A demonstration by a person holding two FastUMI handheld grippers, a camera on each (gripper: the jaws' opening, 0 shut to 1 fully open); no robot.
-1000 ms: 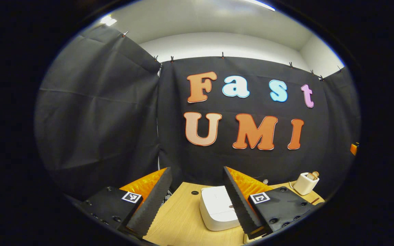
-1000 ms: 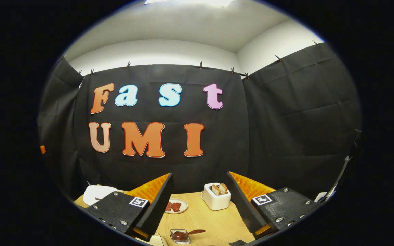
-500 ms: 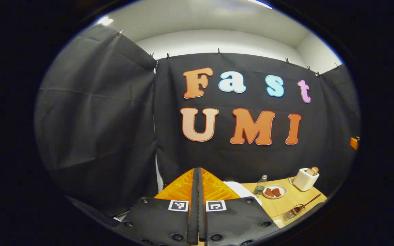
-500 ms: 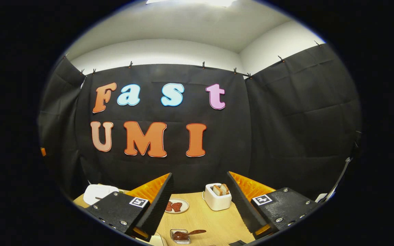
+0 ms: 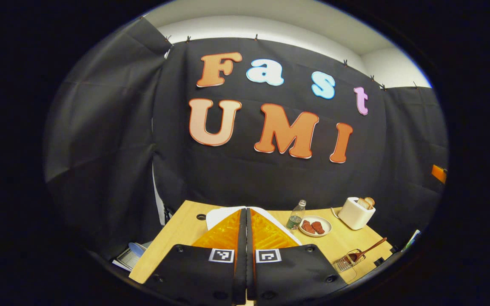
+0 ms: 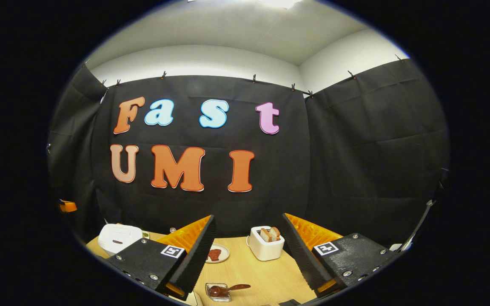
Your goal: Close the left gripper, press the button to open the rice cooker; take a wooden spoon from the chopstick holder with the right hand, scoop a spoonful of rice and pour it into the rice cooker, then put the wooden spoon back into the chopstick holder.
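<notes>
Left gripper view: the left gripper (image 5: 246, 255) sits at 6 o'clock with its jaws pressed together, nothing between them. Directly behind its tips, a white rice cooker (image 5: 217, 213) rests on the wooden worktop (image 5: 172, 238), lid down, largely hidden by the gripper. Toward 4 o'clock stand a small clear bottle (image 5: 296, 215), a plate (image 5: 316, 225) carrying reddish pieces, and a white toaster (image 5: 356, 212) with bread in its slots. Near the worktop's right edge lies a wire basket (image 5: 347, 262) with a wooden spoon (image 5: 368, 248) leaning out of it. Right gripper view: the rice cooker (image 6: 118, 238) appears at 8 o'clock, closed. The right gripper (image 6: 249, 250) sits at 6 o'clock, jaws spread wide and holding nothing. Between them show the plate (image 6: 217, 253), the toaster (image 6: 265, 245) and, nearer the camera, a small glass dish (image 6: 218, 291) with a dark spoon resting in it.
</notes>
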